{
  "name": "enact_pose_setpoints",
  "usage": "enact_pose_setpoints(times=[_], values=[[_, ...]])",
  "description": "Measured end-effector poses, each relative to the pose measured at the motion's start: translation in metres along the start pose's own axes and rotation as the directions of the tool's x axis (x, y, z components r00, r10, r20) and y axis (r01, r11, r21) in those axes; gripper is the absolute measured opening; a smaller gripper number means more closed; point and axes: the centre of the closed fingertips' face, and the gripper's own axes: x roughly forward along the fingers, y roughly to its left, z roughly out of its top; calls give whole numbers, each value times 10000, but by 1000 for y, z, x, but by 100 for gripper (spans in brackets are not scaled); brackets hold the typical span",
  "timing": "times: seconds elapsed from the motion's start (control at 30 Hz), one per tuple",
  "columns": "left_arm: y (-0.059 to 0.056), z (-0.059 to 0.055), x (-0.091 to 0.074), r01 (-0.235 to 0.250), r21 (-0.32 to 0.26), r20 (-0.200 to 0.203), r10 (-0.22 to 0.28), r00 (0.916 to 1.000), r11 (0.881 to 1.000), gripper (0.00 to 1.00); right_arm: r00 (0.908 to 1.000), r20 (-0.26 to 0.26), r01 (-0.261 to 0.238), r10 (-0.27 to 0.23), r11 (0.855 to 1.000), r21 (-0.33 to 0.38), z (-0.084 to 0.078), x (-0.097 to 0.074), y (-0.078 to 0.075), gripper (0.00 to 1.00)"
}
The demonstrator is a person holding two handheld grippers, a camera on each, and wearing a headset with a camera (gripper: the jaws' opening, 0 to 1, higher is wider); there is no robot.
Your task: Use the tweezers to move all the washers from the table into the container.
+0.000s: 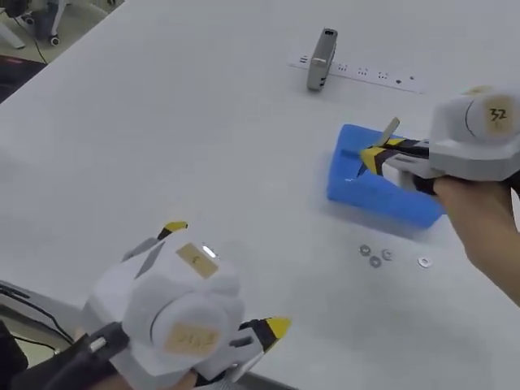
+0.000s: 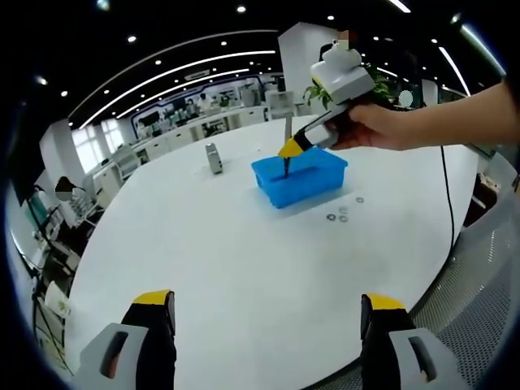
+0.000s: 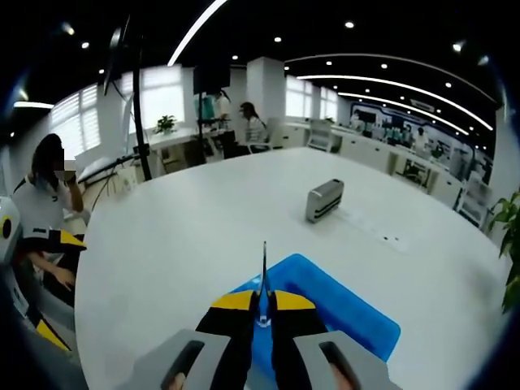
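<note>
Notably, with right tongs (image 3: 262, 302) clenched on tweezers (image 1: 391, 128) over the blue container (image 1: 378, 203) and left tongs (image 2: 267, 301) released, tweezers could twist, fumbling washers (image 1: 374, 261).

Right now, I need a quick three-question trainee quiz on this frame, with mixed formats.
1. True or false: the left gripper has its jaws open with nothing between them.
2. How many washers lie on the table beside the blue container?
3. The right gripper is shut on the tweezers. Where is their lower end? A) down inside the blue container; B) among the washers; C) flat on the table.

Key: 1 true; 2 four; 3 A.
</note>
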Motion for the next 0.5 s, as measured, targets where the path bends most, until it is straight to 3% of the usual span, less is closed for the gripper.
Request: enact_pose_setpoints(times=[0.27,0.4,0.5], values=[[0,1,0,-21,65,37,21,10000,10000,97,9988,451,-200,212,9994,-279,19,-27,15,3],[1,0,-1,-59,59,39,59,10000,10000,97,9987,389,-321,334,9989,-335,13,-35,24,3],[2,4,-2,-37,-71,255,39,9997,10000,97,9992,154,-372,376,9989,-278,2,-36,29,3]])
